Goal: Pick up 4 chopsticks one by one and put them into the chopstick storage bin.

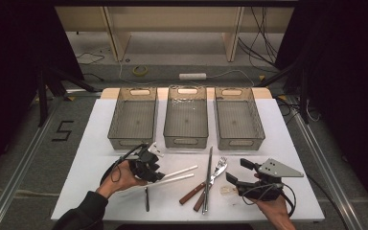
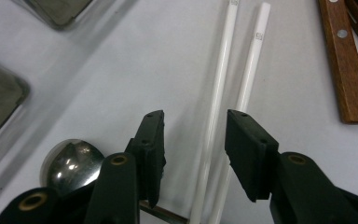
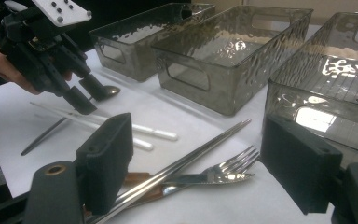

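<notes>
Two white chopsticks (image 1: pixel 182 173) (image 2: pixel 223 74) (image 3: pixel 149 131) lie side by side on the white table. My left gripper (image 1: pixel 159 173) (image 2: pixel 196 154) (image 3: pixel 91 98) is low over their near ends, jaws on either side of the pair. A gap still shows at the left pad, so it is open. A metal spoon (image 2: pixel 72 163) (image 3: pixel 105 92) lies just beside the left jaw. My right gripper (image 1: pixel 237 170) (image 3: pixel 203 163) stands wide open, holding nothing, above a fork (image 1: pixel 219 168) (image 3: pixel 228 170) and a pair of metal chopsticks (image 1: pixel 208 177) (image 3: pixel 200 149).
Three clear grey bins (image 1: pixel 129 142) (image 1: pixel 186 142) (image 1: pixel 242 143) stand in a row across the back of the table (image 1: pixel 287 143). Wooden-handled cutlery (image 1: pixel 191 194) (image 2: pixel 345 70) lies between the two grippers.
</notes>
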Available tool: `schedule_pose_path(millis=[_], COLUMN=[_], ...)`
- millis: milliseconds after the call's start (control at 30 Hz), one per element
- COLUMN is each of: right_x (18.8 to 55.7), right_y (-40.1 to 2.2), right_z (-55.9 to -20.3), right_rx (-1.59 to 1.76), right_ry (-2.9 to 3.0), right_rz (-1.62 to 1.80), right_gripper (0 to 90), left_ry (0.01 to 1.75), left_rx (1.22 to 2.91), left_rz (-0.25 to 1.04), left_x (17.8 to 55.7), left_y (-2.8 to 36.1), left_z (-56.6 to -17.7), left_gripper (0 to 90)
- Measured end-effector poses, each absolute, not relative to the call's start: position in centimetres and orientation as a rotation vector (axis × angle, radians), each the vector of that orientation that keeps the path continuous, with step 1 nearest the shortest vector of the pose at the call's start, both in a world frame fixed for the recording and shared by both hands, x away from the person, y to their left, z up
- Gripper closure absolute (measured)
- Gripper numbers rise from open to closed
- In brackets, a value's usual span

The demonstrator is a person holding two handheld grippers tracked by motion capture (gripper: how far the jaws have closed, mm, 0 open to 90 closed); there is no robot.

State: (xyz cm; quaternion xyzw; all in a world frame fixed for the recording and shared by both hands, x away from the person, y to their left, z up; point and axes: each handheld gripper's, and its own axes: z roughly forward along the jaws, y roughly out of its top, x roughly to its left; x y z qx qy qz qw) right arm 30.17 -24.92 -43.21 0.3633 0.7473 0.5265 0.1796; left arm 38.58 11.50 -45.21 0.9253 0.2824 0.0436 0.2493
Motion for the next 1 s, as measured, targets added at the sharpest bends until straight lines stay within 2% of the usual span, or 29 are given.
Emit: schedule_pose_path(millis=[500, 1000], right_x=[30.2, 30.3], right_y=[-24.9, -24.8], right_z=[-43.2, -43.3], right_rx=[1.031, 1.035], right_ry=[2.12, 2.131], right_rz=[1.485, 1.479], right_gripper=[26.6, 26.8], left_ry=[0.682, 0.613], left_rx=[2.608, 2.664], left_rz=[0.081, 0.091], left_x=[38.9, 39.0], left_y=[10.4, 9.5], left_z=[-45.8, -46.5], left_gripper=[69.8, 78.1])
